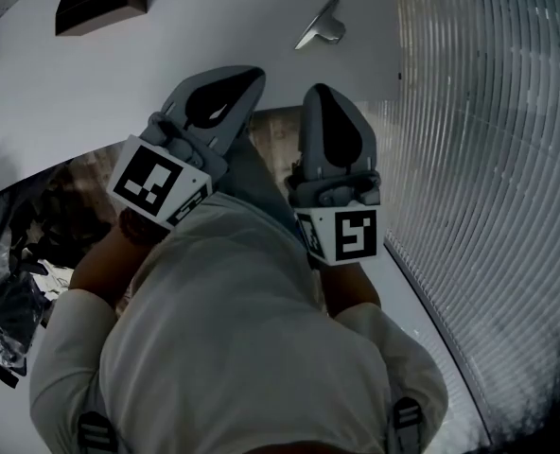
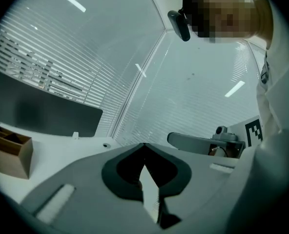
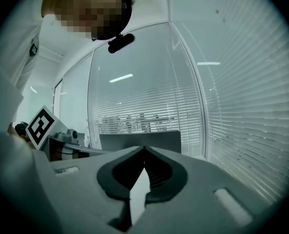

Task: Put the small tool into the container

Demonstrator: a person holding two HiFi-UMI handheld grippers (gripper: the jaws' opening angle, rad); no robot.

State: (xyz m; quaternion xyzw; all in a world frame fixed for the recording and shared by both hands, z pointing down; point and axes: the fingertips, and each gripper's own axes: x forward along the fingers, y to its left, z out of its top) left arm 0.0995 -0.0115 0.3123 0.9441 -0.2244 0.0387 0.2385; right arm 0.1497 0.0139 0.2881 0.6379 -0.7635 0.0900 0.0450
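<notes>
Dim bluish light, ceiling strip lights glaring, fisheye edges vignetted black, near foreground soft

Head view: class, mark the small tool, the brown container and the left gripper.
small tool (image 1: 320,26), head view, its middle.
brown container (image 1: 98,19), head view, outer wall.
left gripper (image 1: 249,76), head view, its tips.

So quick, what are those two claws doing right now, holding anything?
Left gripper: closed, tips together, holding nothing.
Right gripper: closed, tips together, holding nothing.
</notes>
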